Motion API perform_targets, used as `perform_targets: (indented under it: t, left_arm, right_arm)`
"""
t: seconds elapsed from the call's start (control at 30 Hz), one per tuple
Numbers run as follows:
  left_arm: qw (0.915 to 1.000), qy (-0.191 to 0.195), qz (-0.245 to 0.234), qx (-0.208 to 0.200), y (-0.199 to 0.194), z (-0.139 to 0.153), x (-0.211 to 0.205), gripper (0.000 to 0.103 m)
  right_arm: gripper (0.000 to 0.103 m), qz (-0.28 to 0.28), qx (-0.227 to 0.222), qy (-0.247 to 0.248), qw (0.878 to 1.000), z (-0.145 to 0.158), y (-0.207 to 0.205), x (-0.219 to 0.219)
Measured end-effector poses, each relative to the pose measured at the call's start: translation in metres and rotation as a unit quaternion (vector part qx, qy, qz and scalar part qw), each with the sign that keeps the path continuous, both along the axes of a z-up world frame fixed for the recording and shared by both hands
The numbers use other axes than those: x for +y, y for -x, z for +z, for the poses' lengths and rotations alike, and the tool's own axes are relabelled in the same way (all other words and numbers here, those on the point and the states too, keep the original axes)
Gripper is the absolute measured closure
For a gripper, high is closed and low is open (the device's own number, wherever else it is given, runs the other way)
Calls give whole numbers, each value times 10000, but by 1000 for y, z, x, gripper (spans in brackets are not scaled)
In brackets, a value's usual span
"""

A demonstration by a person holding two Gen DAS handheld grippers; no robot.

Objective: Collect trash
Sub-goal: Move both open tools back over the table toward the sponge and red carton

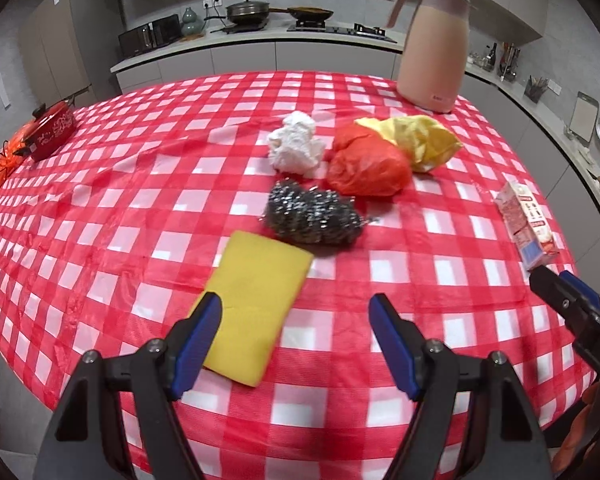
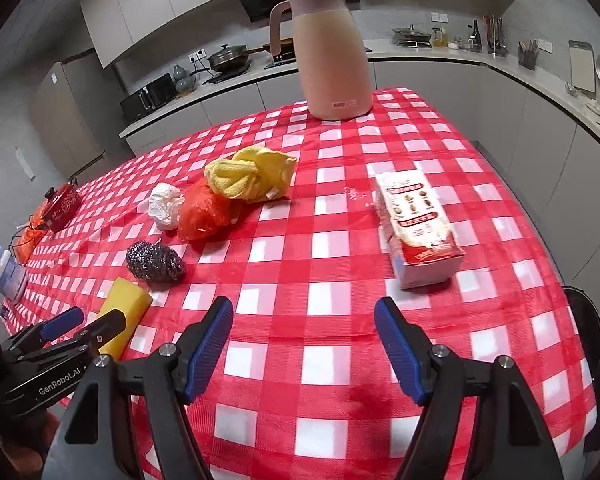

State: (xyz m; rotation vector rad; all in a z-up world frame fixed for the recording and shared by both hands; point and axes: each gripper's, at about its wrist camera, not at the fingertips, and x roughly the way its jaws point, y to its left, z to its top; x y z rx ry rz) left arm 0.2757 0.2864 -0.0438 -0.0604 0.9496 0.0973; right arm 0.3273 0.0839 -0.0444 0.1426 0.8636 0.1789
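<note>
yellow sponge (image 1: 256, 306) just ahead of open left gripper (image 1: 296, 312)

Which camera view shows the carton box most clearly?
The right wrist view: the carton lies whole and near, with its printed top visible. In the left wrist view the carton sits at the far right edge, small and distorted.

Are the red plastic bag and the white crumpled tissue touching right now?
Touching. In the right wrist view the red plastic bag presses against the white crumpled tissue with no tablecloth between them.
</note>
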Motion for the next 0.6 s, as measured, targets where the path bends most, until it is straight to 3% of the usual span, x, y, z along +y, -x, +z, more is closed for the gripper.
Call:
perform_targets:
  t: [0.6]
  left_arm:
    - [9993, -130, -185, 281, -20, -28, 27, 26]
  right_arm:
    - [28, 378, 290, 103, 9988, -28, -17, 54]
